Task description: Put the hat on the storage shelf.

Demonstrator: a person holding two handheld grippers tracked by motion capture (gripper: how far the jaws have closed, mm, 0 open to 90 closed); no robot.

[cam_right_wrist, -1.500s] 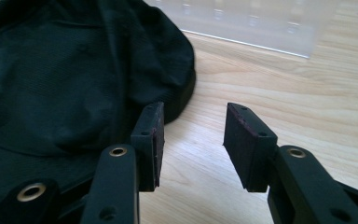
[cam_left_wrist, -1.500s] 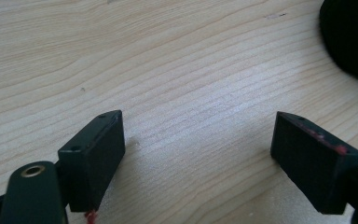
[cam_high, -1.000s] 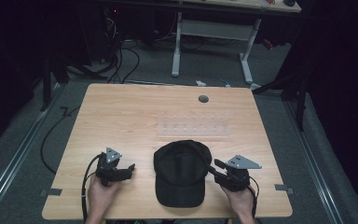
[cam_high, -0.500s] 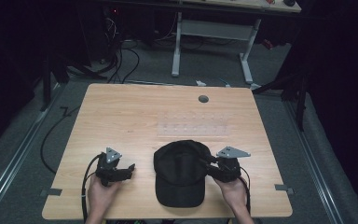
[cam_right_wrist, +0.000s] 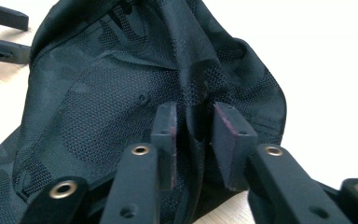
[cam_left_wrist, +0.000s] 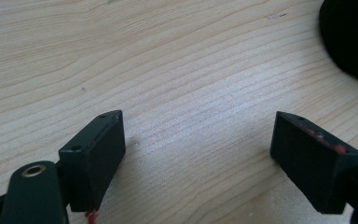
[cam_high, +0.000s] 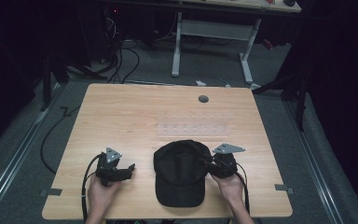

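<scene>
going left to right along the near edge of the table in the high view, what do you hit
tape mark → left hand with the left gripper → black cap → right gripper pinching a fold of the cap's side → tape mark

table (cam_high: 121, 116): light wood | on it: black cap (cam_high: 179, 175), near front edge

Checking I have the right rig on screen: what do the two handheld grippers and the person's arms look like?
Both grippers, left gripper and right gripper, are black, each topped by a grey three-cornered plate and trailing a black cable. The jaws are black blocky pads on arms with brass-coloured eyelets; the left gripper's pads carry small red marks, and the right gripper's pads have a reddish face. The forearms are bare, with no sleeves in sight.
</scene>
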